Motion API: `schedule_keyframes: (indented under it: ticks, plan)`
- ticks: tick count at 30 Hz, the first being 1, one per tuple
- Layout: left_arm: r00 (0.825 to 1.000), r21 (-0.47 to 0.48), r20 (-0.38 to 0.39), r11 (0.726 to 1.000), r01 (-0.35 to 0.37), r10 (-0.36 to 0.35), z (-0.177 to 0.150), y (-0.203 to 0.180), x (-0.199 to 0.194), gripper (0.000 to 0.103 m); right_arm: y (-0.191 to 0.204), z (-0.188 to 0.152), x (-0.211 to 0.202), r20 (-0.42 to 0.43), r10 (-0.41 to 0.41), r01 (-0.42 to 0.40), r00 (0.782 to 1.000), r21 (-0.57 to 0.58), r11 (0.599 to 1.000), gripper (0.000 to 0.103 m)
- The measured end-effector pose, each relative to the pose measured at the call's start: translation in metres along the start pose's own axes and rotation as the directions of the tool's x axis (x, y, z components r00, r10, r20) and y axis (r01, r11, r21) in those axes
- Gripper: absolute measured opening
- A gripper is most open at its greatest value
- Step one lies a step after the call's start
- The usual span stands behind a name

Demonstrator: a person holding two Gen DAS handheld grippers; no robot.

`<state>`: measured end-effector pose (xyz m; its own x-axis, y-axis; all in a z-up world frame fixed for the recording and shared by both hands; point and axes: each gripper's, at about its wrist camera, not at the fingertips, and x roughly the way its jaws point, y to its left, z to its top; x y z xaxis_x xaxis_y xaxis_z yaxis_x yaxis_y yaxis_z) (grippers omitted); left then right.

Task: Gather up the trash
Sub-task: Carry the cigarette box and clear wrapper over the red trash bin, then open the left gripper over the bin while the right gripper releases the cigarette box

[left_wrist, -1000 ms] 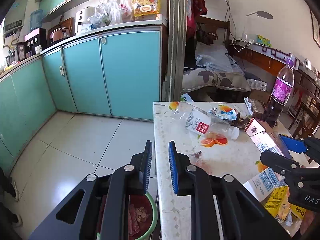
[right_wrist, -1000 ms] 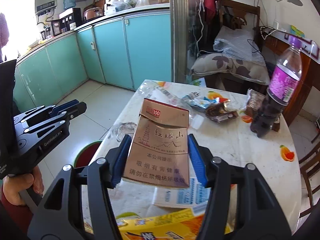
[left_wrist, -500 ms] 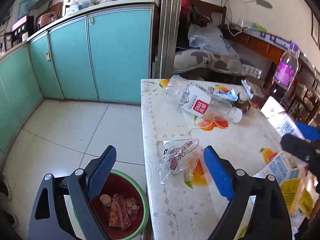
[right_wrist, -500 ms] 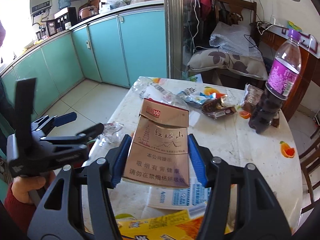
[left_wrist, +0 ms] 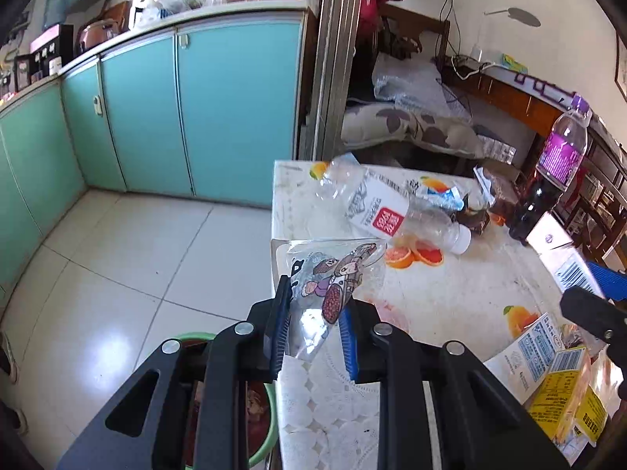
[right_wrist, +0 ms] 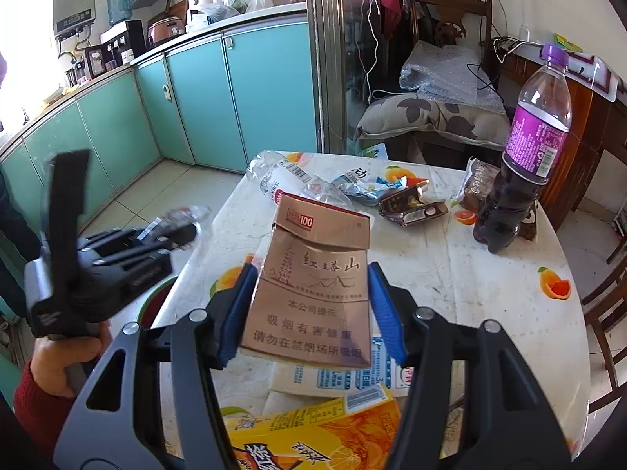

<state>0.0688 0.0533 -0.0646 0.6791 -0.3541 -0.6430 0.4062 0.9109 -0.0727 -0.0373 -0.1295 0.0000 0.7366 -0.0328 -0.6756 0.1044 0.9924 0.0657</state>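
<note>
While your left claw point(left_wrist: 313, 325) has just been closing on the clear snack wrapper point(left_wrist: 333, 274) at the worktop point(left_wrist: 450, 290) edge, the bin point(left_wrist: 258, 442) sits at 7 o'clock below it. Your right claw point(right_wrist: 309, 313) grips the cigarette pack point(right_wrist: 317, 286), long axis 12 to 6.

A white marble-look table point(right_wrist: 490, 313) with printed orange slices carries an upright purple-labelled bottle point(right_wrist: 525, 156) at far right and a crushed clear bottle point(left_wrist: 392, 211) lying far left. Foil wrappers point(right_wrist: 407, 205) lie between them, and a yellow juice carton point(right_wrist: 313, 431) lies on the near side.
</note>
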Motion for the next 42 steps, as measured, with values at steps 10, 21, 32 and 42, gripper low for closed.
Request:
schedule_keyframes:
  ticks: [10, 21, 32, 42]
  plan:
    - [0.996, -0.035, 0.048, 0.996, -0.08, 0.081, 0.004, 0.048, -0.028, 0.021, 0.037, 0.004, 0.012, 0.002, 0.074, -0.074, 0.997, -0.02, 0.997, 0.056]
    - [0.984, -0.141, -0.024, 0.973, -0.181, 0.179, -0.009, 0.121, -0.019, 0.021, 0.12, 0.007, 0.05, -0.079, 0.214, -0.222, 0.974, -0.099, 0.97, 0.056]
    - [0.965, -0.222, -0.123, 0.942, -0.253, 0.23, -0.017, 0.167, 0.003, 0.021, 0.166, 0.001, 0.11, -0.21, 0.256, -0.279, 0.943, -0.084, 0.957, 0.056]
    - [0.956, -0.199, -0.135, 0.938, -0.284, 0.261, -0.014, 0.161, 0.013, 0.069, 0.166, -0.001, 0.117, -0.218, 0.238, -0.257, 0.946, -0.064, 0.964, 0.07]
